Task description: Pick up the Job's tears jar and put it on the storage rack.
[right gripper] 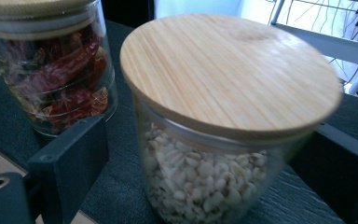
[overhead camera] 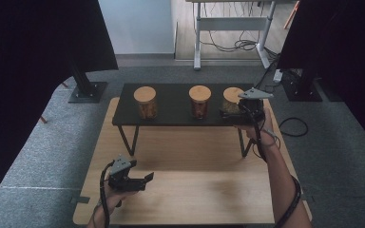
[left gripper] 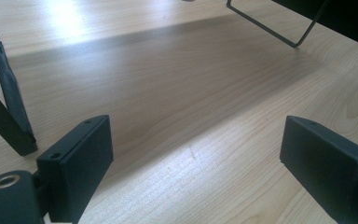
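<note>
The jar [right gripper: 214, 154] of pale grains is clear, glossy glass under a smooth bamboo lid [right gripper: 230, 70] with fine straight grain. The shelf [overhead camera: 171, 107] it stands on is matt black with a rough woodgrain texture, on thin metal legs. The desk [left gripper: 191, 93] is light wood with a soft sheen, and the jaws look like matt black plastic.

Three jars [overhead camera: 199, 101] on shelf [overhead camera: 171, 116] on table [overhead camera: 190, 190]

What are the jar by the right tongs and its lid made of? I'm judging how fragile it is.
The jar looks like clear glass: the pale grains inside show through its glossy wall. Its lid looks like light bamboo or wood with a smooth matt finish, going by the fine parallel grain.
</note>
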Motion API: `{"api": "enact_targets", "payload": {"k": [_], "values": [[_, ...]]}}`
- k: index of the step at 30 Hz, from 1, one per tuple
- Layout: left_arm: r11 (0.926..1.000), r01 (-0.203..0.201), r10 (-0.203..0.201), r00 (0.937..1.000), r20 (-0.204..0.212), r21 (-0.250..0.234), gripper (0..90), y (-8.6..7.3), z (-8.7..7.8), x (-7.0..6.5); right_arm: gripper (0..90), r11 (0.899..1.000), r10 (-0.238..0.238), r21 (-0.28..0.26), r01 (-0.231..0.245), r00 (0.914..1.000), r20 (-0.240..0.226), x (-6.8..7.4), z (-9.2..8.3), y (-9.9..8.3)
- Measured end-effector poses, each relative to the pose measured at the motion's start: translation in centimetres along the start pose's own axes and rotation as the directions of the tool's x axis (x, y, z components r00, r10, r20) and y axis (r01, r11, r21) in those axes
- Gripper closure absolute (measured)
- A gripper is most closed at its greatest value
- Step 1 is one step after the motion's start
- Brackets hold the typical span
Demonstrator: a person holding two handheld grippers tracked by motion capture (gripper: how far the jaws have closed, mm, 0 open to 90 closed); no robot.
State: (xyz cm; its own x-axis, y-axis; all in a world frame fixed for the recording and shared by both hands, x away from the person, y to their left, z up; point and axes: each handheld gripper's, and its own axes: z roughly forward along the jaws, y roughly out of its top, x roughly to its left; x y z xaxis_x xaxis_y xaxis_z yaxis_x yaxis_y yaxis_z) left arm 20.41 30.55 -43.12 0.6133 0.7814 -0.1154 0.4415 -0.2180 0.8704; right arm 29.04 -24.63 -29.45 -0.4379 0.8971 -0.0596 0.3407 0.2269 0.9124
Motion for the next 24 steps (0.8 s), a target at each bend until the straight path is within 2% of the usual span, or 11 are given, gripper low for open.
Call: {"api": "enact_targets", "payload": {"k": [12,16,24], "values": [[1.0000,0.000,0.000,1.0000,-0.002,-0.001,8.9,0.0,-0.1,0.2,2.0,1.000,0.010,-0.023,-0.010,0.9999,-0.014,0.5,-1.2,-0.9],[1.0000,0.005,-0.005,1.0000,-0.003,0.000,8.8,0.0,0.0,0.2,1.3,1.000,0.006,-0.024,-0.006,1.0000,-0.005,0.9,-1.5,-1.3],[1.0000,0.004,-0.004,1.0000,-0.002,0.001,8.9,0.0,0.1,0.2,1.4,0.999,0.009,-0.041,-0.010,0.9997,-0.023,0.9,-2.5,-2.3]]}}
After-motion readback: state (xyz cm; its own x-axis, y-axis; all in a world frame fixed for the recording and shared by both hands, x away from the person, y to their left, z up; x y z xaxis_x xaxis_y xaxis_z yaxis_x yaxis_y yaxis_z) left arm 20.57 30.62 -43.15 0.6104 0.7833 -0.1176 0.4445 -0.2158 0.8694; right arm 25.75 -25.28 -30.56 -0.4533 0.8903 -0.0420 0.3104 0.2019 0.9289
